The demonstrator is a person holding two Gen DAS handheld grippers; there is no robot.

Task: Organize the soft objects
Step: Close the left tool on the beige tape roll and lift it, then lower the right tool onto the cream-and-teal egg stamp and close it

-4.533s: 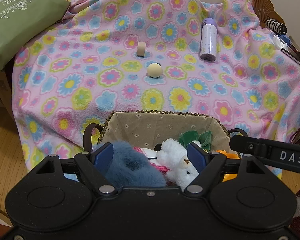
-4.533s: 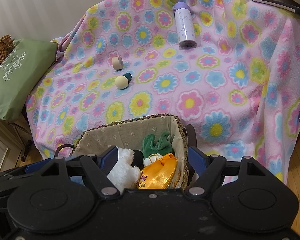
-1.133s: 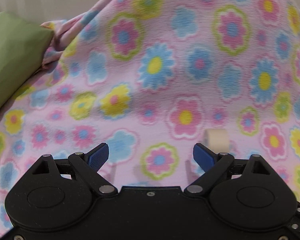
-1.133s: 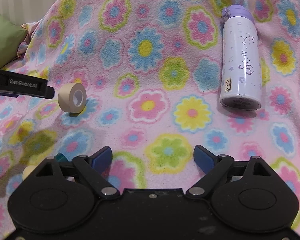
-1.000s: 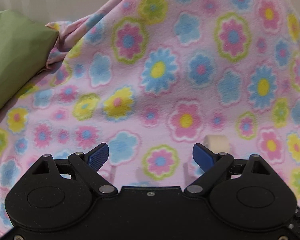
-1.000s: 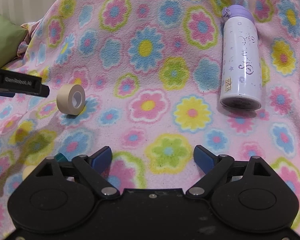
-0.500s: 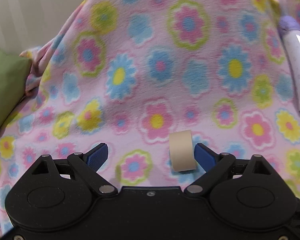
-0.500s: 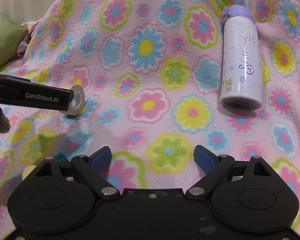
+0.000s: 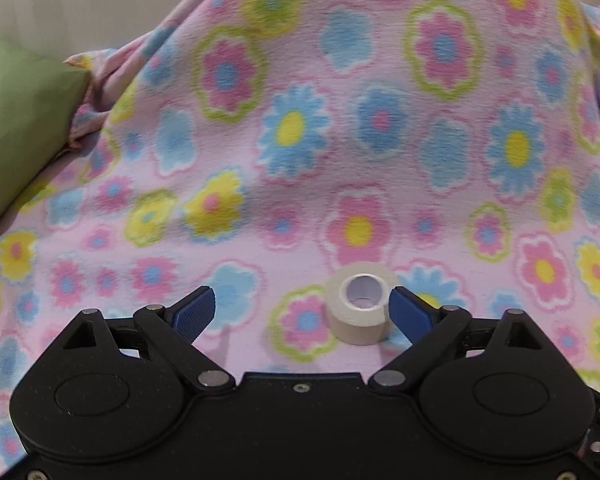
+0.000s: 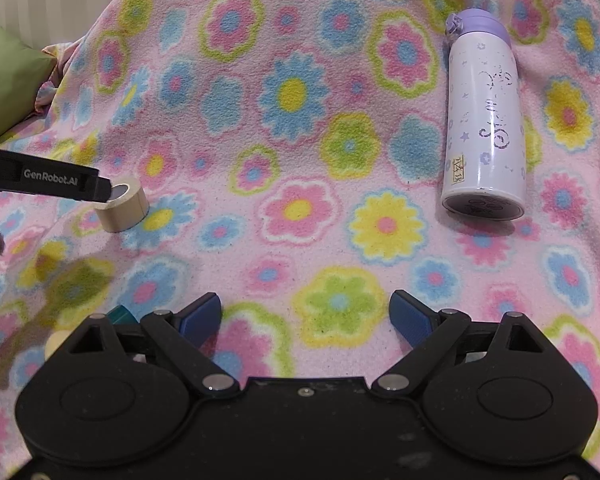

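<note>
Soft even indoor light, faint shadows, fisheye-bent edges, perhaps slight blur leftward.

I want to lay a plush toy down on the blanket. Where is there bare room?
The widest free patch of blanket lies between the tape roll and the bottle. Behind the roll toward the green cushion is also bare. It is crowded at the roll, where the left gripper sits.

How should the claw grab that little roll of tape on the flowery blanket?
The tape roll lies flat with its hole facing up, so squeeze its round outer wall from two opposite sides, coming down from above. The left claw is open, with the roll close by its right finger; centering the roll between the fingers first would probably help.
</note>
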